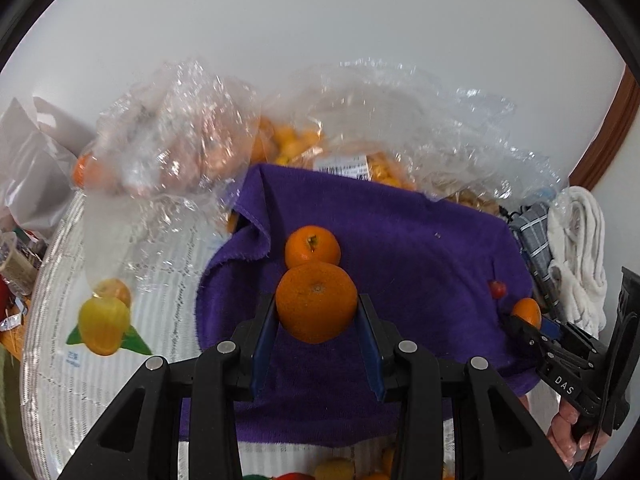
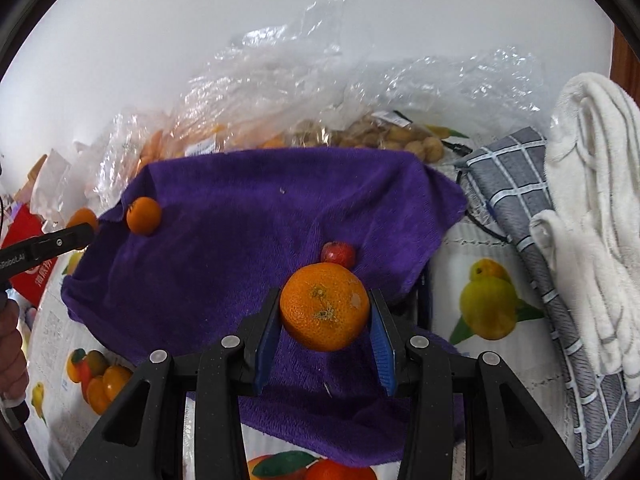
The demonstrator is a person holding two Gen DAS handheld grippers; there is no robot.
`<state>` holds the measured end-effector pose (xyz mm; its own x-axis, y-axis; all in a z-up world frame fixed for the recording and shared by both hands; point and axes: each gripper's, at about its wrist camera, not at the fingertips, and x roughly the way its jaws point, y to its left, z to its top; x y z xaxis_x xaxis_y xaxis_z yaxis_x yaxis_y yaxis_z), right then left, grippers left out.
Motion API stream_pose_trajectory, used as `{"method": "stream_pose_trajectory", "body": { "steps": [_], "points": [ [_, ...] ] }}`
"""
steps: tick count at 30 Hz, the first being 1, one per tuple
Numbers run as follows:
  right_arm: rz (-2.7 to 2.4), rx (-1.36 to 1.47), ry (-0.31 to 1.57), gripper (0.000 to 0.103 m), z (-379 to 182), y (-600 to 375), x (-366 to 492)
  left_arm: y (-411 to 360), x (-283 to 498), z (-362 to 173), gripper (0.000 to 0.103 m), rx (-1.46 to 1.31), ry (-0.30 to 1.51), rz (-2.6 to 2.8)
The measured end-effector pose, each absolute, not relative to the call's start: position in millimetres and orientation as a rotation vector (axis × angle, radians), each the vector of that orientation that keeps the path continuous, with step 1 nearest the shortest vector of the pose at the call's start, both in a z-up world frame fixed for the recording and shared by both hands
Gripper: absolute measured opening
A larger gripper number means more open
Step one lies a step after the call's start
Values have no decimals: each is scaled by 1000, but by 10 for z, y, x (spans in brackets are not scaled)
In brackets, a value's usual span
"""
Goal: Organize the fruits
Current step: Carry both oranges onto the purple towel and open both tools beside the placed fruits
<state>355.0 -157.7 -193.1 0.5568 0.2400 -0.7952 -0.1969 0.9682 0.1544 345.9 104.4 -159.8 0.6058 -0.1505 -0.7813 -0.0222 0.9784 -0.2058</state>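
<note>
Left claw (image 1: 317,312) clamps an orange (image 1: 316,307) between its blue pads, over the purple towel (image 1: 420,248). A second orange (image 1: 312,246) lies on the towel just behind it. Right claw (image 2: 325,312) grips another orange (image 2: 324,306) at the towel's right edge, a small red fruit (image 2: 338,253) just behind on the cloth. Clear bags (image 2: 288,92) of fruit sit along the towel's far edge. Folded grey and white cloths (image 2: 560,200) lie right of it on the desk (image 2: 460,256).
</note>
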Motion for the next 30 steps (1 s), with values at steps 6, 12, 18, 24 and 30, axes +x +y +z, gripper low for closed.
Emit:
{"method": "stream_pose_trajectory", "body": {
  "steps": [6, 12, 18, 24, 30],
  "points": [
    [251, 38, 963, 42, -2039, -1536, 3613, 952, 3575, -1780, 37, -157, 963, -53],
    [245, 22, 968, 42, -2080, -1525, 3619, 950, 3649, -1908, 37, -171, 988, -44],
    [248, -5, 953, 44, -2097, -1497, 3593, 888, 3676, -1988, 37, -147, 1002, -42],
    [246, -34, 911, 60, -1975, -1432, 3505, 927, 3633, -1863, 57, -182, 1000, -71],
    [191, 22, 845, 65, -1705, -1506, 3326, 966, 3322, -1484, 64, -147, 899, -96]
  ]
}}
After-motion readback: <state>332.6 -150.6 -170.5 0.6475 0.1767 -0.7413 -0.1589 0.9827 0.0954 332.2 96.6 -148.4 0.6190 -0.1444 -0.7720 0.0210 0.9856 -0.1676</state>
